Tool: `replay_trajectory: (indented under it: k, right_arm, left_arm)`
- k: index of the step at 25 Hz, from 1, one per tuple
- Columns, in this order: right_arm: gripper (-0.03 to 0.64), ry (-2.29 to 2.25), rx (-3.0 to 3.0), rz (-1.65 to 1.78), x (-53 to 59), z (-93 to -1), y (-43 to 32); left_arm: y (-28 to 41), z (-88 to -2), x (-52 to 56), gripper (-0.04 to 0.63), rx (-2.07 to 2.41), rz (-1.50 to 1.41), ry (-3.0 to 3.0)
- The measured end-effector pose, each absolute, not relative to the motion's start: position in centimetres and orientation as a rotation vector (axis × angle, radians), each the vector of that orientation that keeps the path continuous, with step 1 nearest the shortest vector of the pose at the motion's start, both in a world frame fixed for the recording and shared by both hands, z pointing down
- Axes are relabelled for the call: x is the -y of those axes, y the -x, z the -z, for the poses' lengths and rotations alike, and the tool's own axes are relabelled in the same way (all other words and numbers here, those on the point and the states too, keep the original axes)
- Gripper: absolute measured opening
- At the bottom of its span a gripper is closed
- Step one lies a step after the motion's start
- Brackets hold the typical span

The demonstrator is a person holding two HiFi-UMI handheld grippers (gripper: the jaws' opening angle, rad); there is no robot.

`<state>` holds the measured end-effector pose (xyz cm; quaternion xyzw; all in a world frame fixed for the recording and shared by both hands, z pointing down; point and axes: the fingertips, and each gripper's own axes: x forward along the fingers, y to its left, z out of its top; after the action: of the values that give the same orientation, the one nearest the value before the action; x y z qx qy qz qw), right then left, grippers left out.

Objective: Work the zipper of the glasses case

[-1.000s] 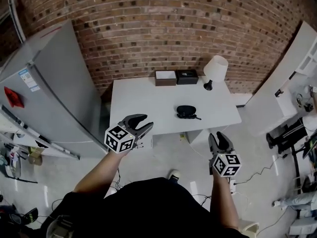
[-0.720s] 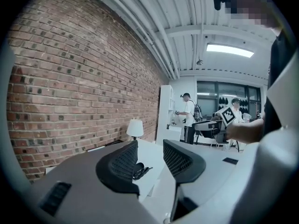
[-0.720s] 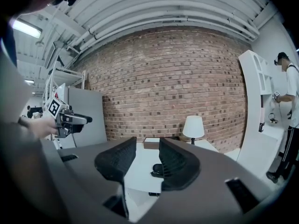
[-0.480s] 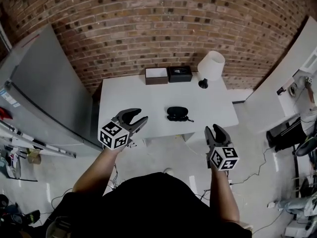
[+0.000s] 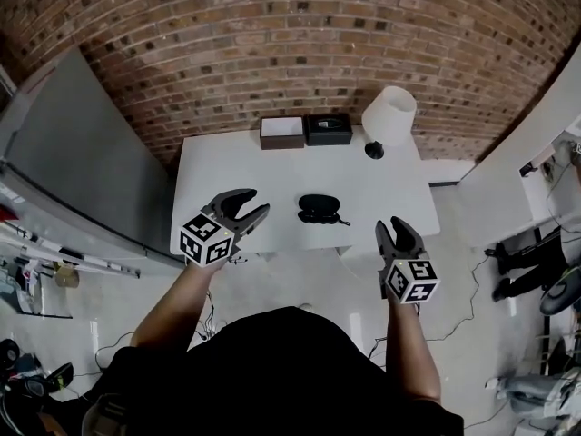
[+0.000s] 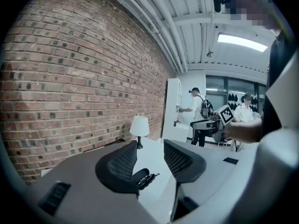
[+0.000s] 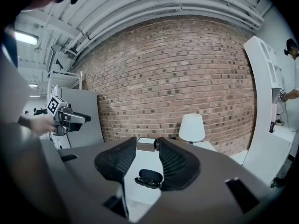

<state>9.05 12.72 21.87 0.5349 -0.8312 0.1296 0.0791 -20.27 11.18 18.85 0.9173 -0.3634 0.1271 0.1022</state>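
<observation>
A black glasses case [image 5: 320, 209] lies near the front edge of the white table [image 5: 236, 166], its lid seemingly ajar. My left gripper [image 5: 251, 203] hovers over the table's front left corner, open and empty, left of the case. My right gripper [image 5: 397, 224] is off the table's front right corner, open with nothing between its pads. The left gripper view shows the case [image 6: 142, 177] low between my left gripper's [image 6: 149, 146] jaws, still well ahead. In the right gripper view, my right gripper [image 7: 146, 143] likewise frames the case [image 7: 149, 178] from a distance.
A white lamp [image 5: 388, 116] stands at the table's back right, with a brown box [image 5: 282, 132] and a black box [image 5: 328, 129] along the back edge. A grey fridge [image 5: 82, 153] stands left, a white shelf unit [image 5: 536, 143] right. People [image 6: 200, 115] stand far off.
I have stepped closer to the table, which now sits lower and nearer in the head view. Both grippers have moved forward toward it and stay open.
</observation>
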Motion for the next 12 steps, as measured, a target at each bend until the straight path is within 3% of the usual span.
replay_trajectory:
  k: [12]
  right_arm:
    - [0.155,-1.521,2.512,-0.436,-6.8,-24.5,-12.0]
  left_arm:
    - [16.9,-20.8,-6.9,0.199,1.113,-0.405,-2.657]
